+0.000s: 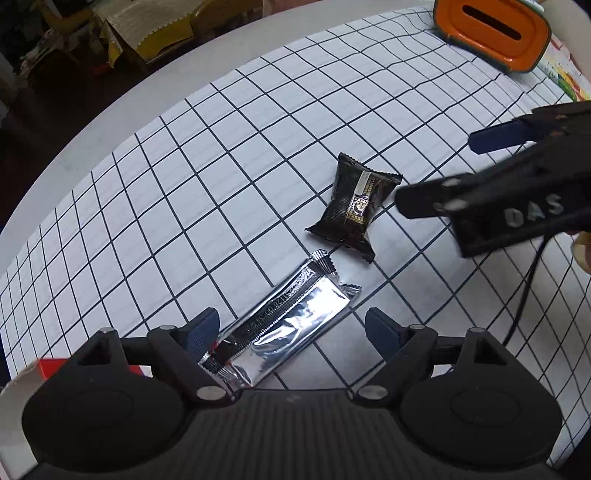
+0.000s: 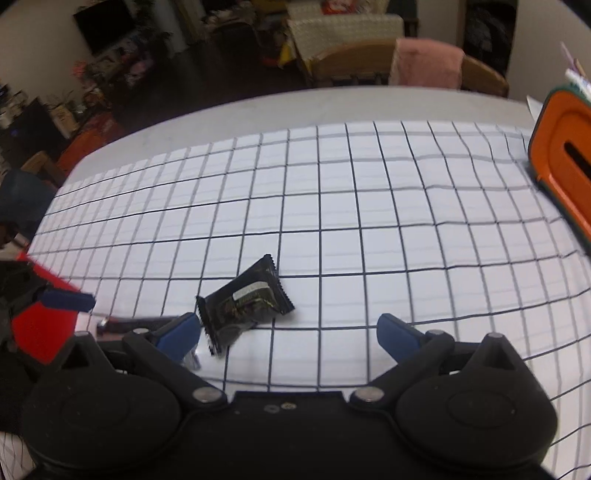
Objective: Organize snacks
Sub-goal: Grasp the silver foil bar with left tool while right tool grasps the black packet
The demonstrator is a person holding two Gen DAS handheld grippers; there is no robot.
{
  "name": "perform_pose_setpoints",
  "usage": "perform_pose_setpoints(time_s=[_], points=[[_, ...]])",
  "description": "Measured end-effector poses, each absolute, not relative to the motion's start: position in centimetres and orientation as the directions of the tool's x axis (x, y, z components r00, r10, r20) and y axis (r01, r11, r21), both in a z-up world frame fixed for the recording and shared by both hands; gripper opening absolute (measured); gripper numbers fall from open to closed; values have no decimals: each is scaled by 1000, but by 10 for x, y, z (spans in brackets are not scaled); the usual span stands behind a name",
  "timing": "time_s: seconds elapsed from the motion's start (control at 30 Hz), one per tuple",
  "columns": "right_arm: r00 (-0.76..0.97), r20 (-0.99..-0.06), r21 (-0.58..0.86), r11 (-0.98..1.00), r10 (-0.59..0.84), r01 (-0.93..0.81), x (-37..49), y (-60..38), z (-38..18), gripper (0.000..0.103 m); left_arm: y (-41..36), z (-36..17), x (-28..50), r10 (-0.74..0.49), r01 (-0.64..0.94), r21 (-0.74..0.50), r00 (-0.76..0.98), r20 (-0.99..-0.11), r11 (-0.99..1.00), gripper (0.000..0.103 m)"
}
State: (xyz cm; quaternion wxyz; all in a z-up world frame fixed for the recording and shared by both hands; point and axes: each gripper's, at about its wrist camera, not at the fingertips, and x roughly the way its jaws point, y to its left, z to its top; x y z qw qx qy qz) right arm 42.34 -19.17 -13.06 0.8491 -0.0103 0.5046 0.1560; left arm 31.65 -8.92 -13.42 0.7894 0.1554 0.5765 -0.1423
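Note:
A silver foil snack bar (image 1: 291, 332) lies on the checked tablecloth between the fingers of my left gripper (image 1: 291, 319). The gripper is open; the bar's near end sits by the left finger and the right finger stands well clear of it. A black snack packet (image 1: 354, 206) (image 2: 243, 310) lies just beyond the bar. My right gripper (image 1: 436, 171) (image 2: 286, 321) comes in from the right, open and empty. The packet lies just ahead of its left finger, touching neither finger. A blue finger (image 2: 70, 301) of the left gripper shows at the left edge.
An orange-lidded container (image 1: 491, 29) (image 2: 565, 177) with a slot stands at the far right of the table (image 1: 122, 122). A red box (image 1: 51, 369) (image 2: 40, 325) sits at the near left. A cable (image 1: 524, 291) hangs from the right gripper. Chairs stand beyond the far edge.

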Motion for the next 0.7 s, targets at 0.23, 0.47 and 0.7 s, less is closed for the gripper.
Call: perform_pose_setpoints(time_s=[0.23,0.47,0.7], points=[[428,-884,118,976,188,-186,452,-166,-152,101,-88,-150,323,-56,433,61,254,-966,899,86],[445,-889,28,984,104,-175,473,-144,-164,100,-90,-164,330,-40,446,70,232,-972,892,74],[435,-894,-8,969,104,-248,472,-131,-171,96,-88,-171,335,-42,428,57,217,-975,902,62]])
